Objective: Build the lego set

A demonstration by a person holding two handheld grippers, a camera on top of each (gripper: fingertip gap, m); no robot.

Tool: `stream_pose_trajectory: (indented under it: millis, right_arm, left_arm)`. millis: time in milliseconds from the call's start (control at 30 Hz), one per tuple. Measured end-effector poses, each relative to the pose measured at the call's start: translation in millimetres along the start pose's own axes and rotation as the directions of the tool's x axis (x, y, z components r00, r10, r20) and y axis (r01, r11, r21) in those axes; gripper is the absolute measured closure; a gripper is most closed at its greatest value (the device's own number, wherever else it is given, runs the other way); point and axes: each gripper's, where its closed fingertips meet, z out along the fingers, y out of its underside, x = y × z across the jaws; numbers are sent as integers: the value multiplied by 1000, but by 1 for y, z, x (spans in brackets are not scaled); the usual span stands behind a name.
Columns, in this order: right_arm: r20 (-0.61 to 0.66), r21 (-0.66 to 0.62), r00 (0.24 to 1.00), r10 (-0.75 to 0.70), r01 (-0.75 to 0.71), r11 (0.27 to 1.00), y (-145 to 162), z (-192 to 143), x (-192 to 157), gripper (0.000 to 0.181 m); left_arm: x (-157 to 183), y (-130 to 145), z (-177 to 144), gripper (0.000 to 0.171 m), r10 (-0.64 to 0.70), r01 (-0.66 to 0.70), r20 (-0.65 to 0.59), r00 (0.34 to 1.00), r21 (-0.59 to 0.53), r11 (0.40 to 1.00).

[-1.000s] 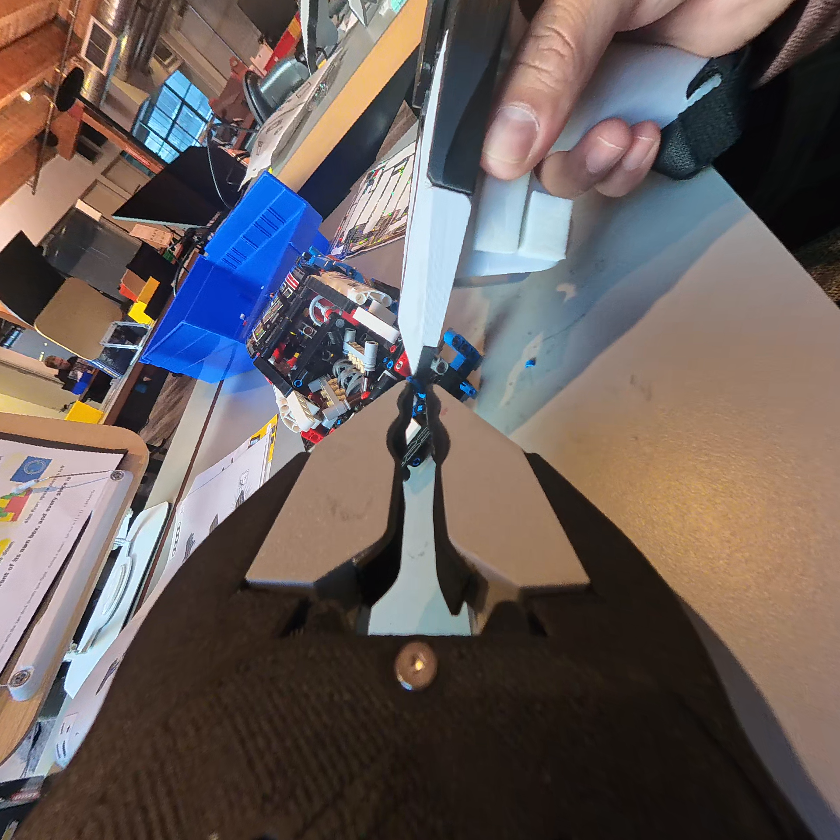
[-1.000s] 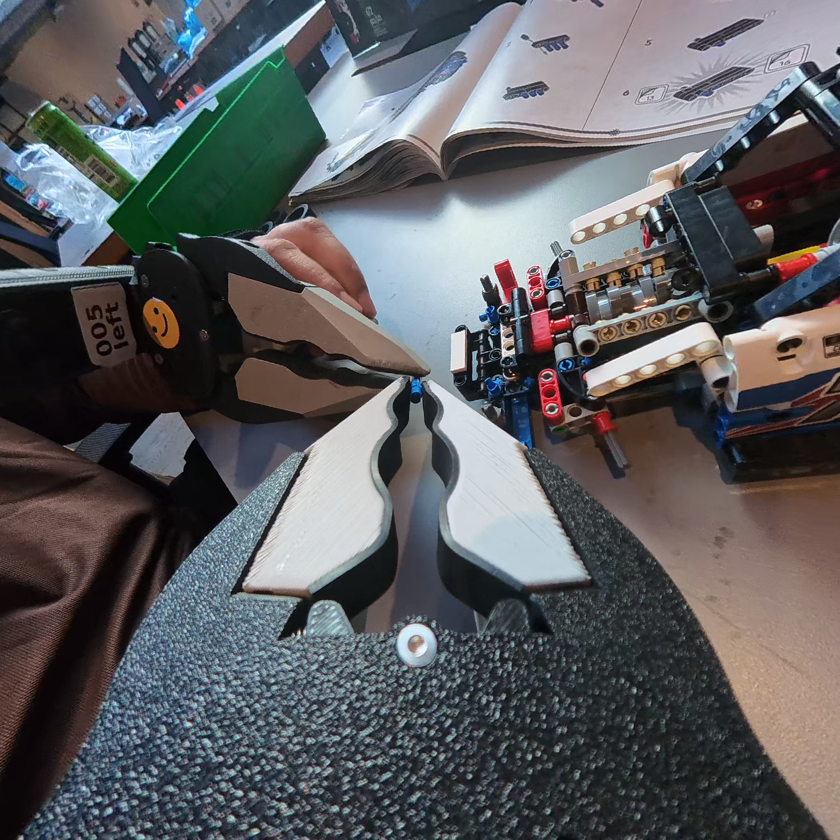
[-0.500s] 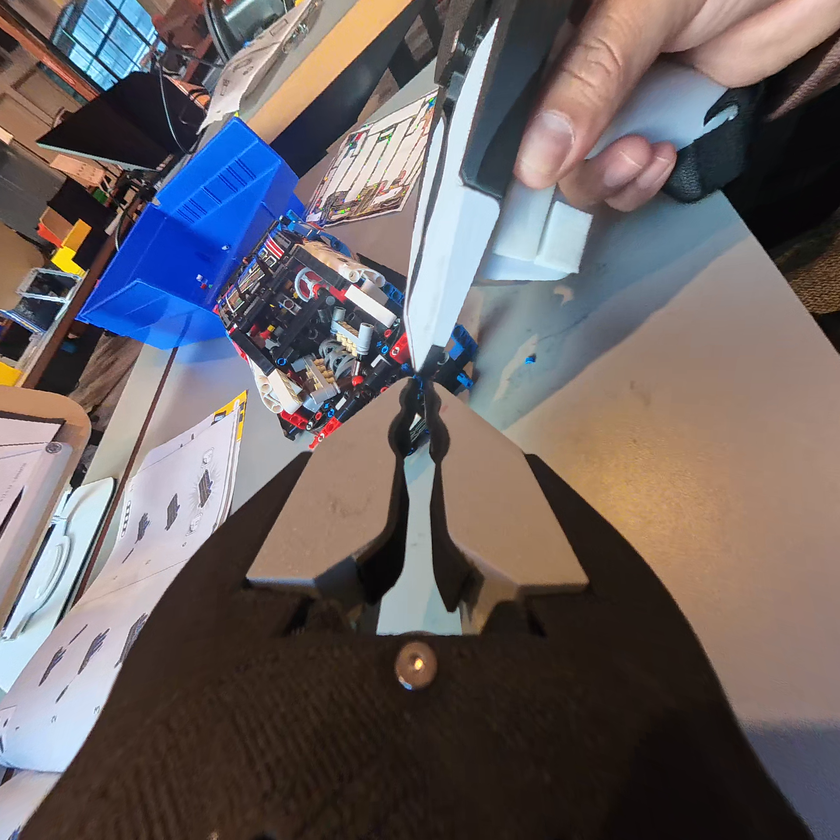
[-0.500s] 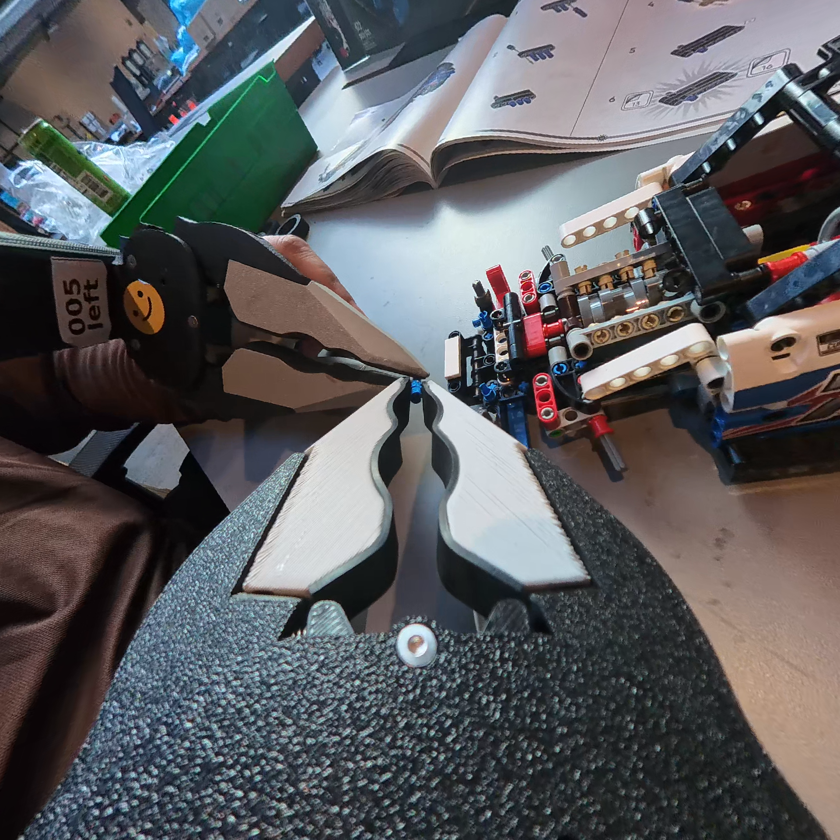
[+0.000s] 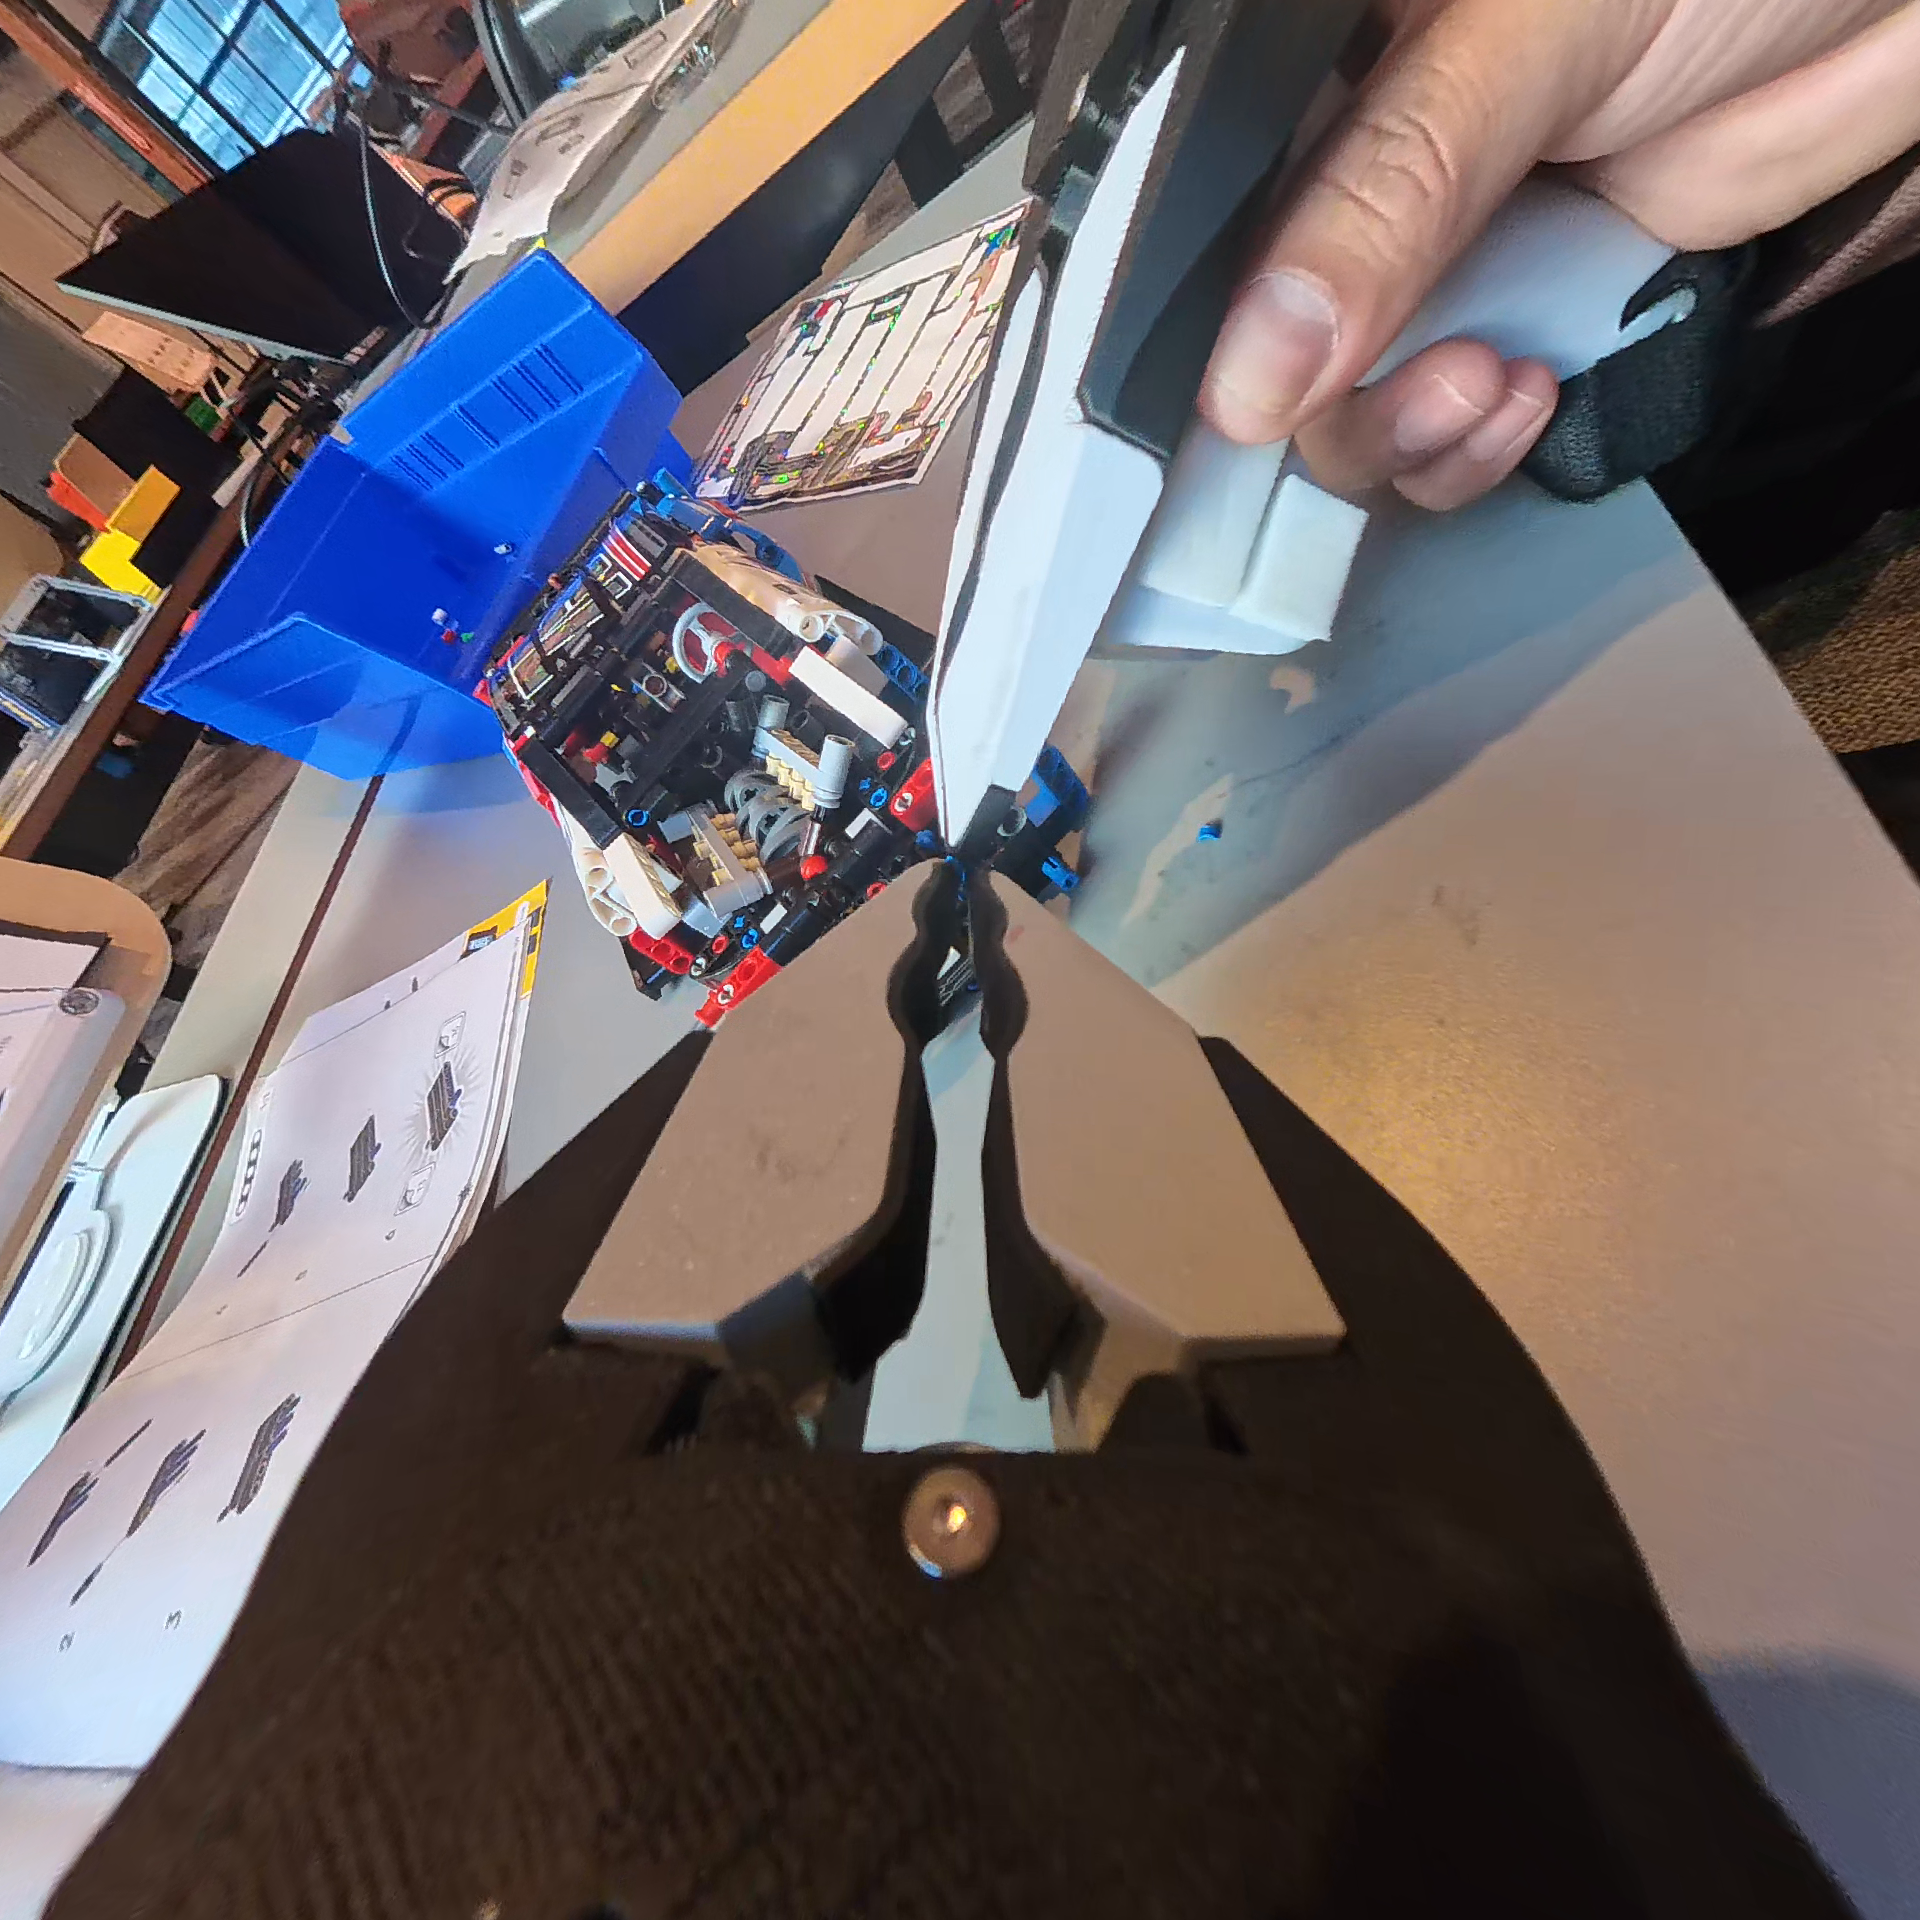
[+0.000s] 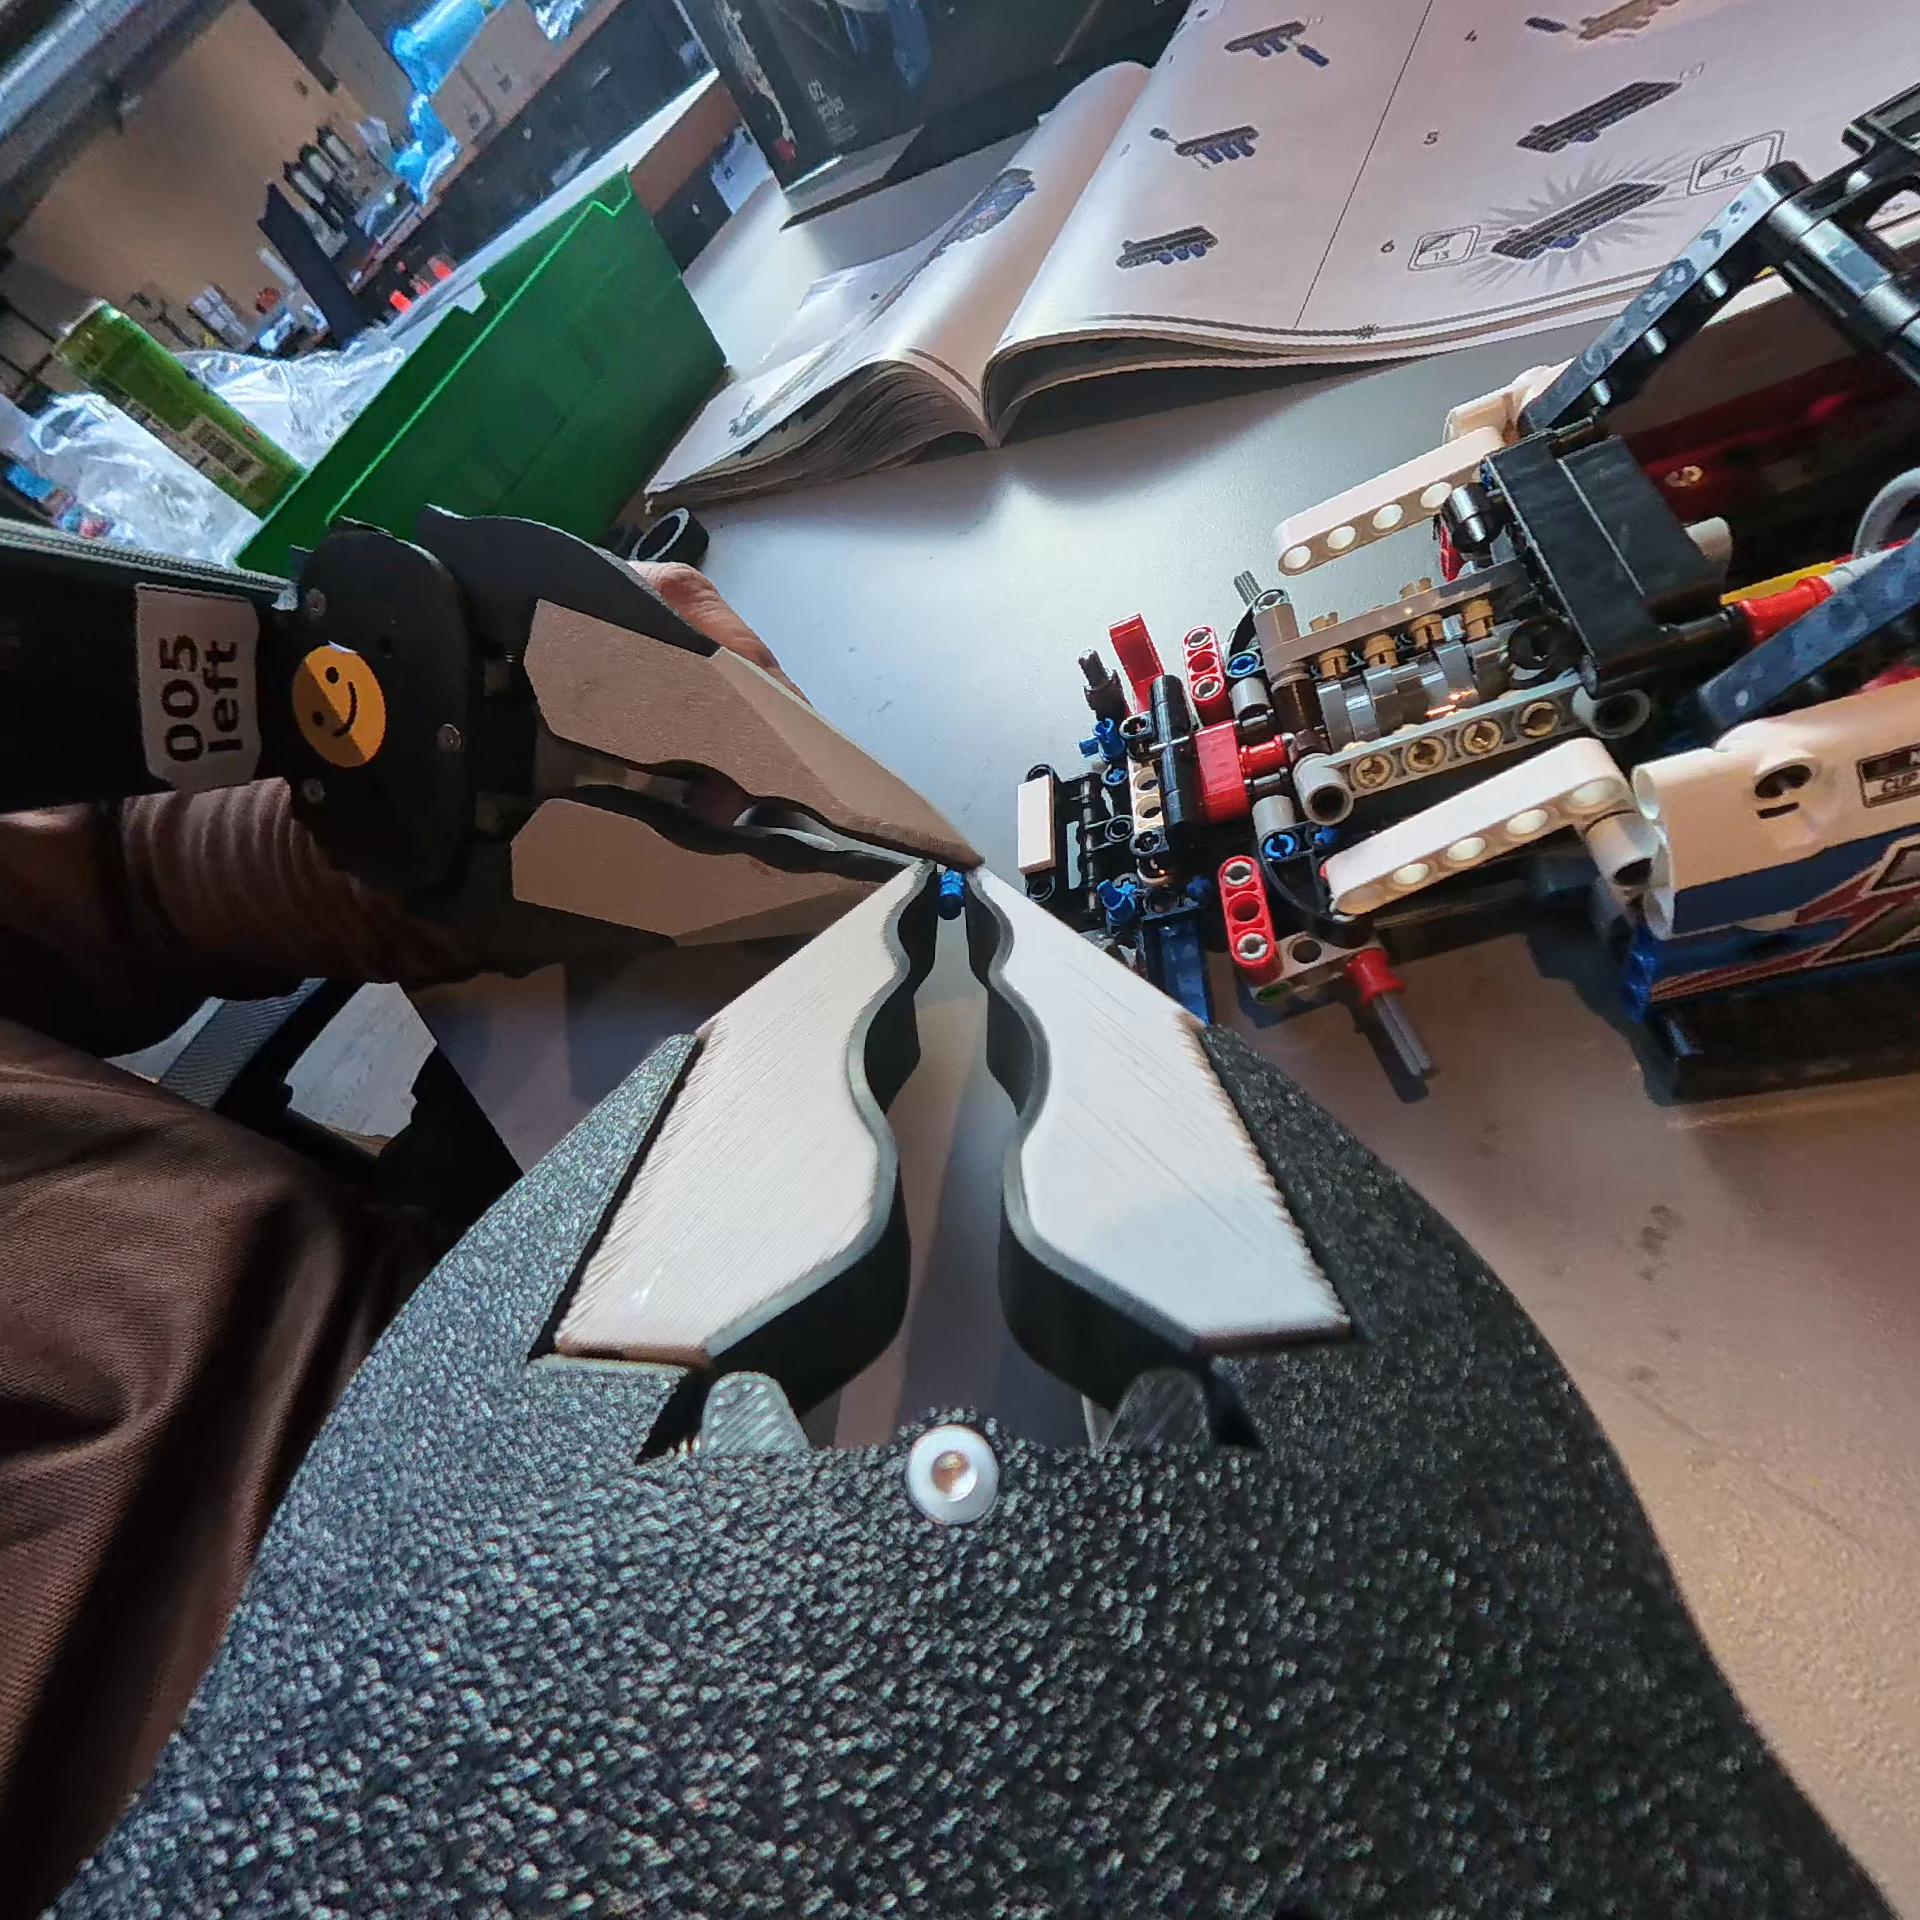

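The two grippers meet tip to tip above the grey table. My left gripper (image 5: 956, 894) is shut on a small black lego piece with blue pins (image 5: 954, 966). My right gripper (image 6: 949, 883) is shut on a small blue pin (image 6: 948, 896), held against the tips of the left gripper (image 6: 727, 790). In the left wrist view the right gripper (image 5: 997, 623) comes down from above, held by a hand (image 5: 1382, 239). The partly built lego car (image 5: 717, 748) stands just beyond the tips; it also shows in the right wrist view (image 6: 1455, 769), to the right.
A blue bin (image 5: 416, 561) stands behind the car, with a sticker sheet (image 5: 862, 364) beside it. An open instruction booklet (image 6: 1299, 208) lies beyond the car and a green bin (image 6: 520, 384) at far left. A loose blue pin (image 5: 1205, 829) lies on the table (image 5: 1558, 1143). Less than 4 cm separates the two grippers' tips.
Both grippers stay shut and tip to tip. The left wrist view has swung, so the car and booklet sit closer to the middle; the pair has shifted slightly towards the car.
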Motion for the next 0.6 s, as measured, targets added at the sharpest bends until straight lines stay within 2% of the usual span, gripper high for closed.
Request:
stream_pose_trajectory:
  millis: [67, 133, 267, 333, 400, 500, 567, 600]
  right_arm:
    - [-9, 9, 1000, -5, 5, 1000, -2, -1, 1, 176]
    - [-14, 13, 1000, -19, 19, 1000, -4, -2, 2, 176]
    - [11, 36, 997, -75, 75, 997, -15, -12, -7, 176]
    - [-82, 7, 983, -162, 163, 987, -18, -20, 5, 176]
    - [-169, -6, 962, -215, 217, 976, -26, -34, 22, 176]
    - [-243, 14, 945, -221, 231, 973, -41, -53, 45, 176]
    - [-263, -13, 931, -255, 261, 965, -45, -54, 55, 176]
    - [-280, -40, 918, -282, 282, 958, -46, -54, 60, 175]
  left_arm:
    - [-2, -1, 1, 170, -4, 4, 13, 1000, 4, 1000]
    - [-1, -3, 3, 170, -72, 72, -14, 997, 16, 997]
    - [-7, -20, -6, 170, -148, 148, -10, 989, 128, 981]
    - [-15, -15, -7, 160, -152, 146, 44, 987, 116, 983]
    - [-27, -9, -4, 157, -161, 152, 81, 984, 98, 983]
    - [-38, -9, 9, 161, -195, 193, 15, 981, 78, 978]
    - [-41, -11, 21, 159, -212, 215, -64, 975, 46, 976]
    - [-48, -12, 27, 159, -204, 207, -59, 977, 36, 978]
